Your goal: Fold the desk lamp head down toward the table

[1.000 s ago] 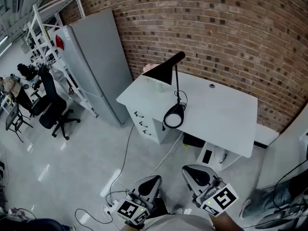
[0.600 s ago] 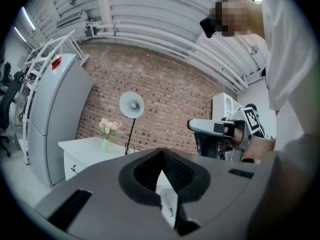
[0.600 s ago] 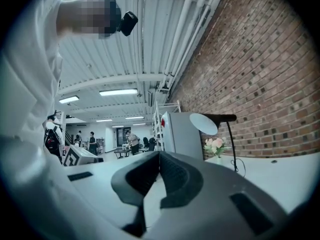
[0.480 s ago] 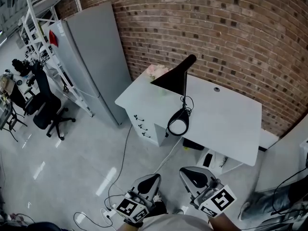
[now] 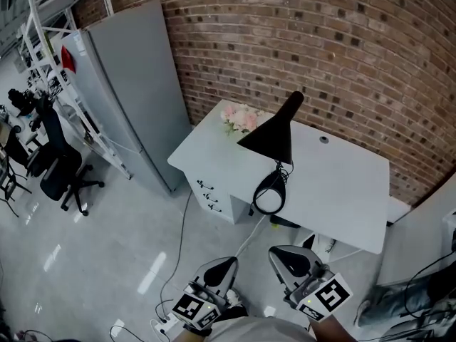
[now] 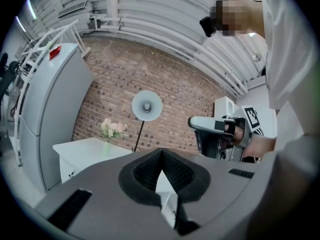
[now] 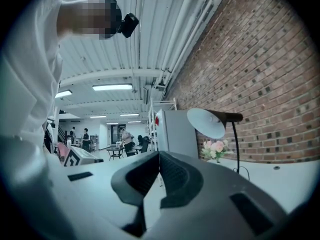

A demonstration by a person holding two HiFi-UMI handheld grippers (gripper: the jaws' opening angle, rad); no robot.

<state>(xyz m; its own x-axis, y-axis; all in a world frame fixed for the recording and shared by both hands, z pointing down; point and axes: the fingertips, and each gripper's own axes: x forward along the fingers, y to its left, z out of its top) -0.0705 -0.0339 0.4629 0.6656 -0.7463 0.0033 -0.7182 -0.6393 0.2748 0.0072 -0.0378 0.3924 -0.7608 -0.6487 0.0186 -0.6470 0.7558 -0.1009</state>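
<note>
A black desk lamp [image 5: 274,137] stands on the white desk [image 5: 342,184] against the brick wall, its cone head raised above the round base [image 5: 269,194]. In the left gripper view the lamp head [image 6: 147,105] faces me from afar; in the right gripper view the lamp head [image 7: 207,122] shows at the right. Both grippers are held low in front of me over the floor, well short of the desk. My left gripper [image 5: 217,273] [image 6: 161,153] is shut and empty. My right gripper [image 5: 288,261] [image 7: 159,156] is likewise shut with nothing in it.
A vase of pink flowers [image 5: 239,117] stands at the desk's back left corner. A tall grey cabinet [image 5: 125,84] is left of the desk, with a drawer unit [image 5: 214,191] under it. A cable [image 5: 178,241] trails over the floor. An office chair [image 5: 60,173] is far left.
The desk and lamp have come nearer and now look larger in the head view; the flowers have come into sight. Both grippers travel forward with me, still shut.
</note>
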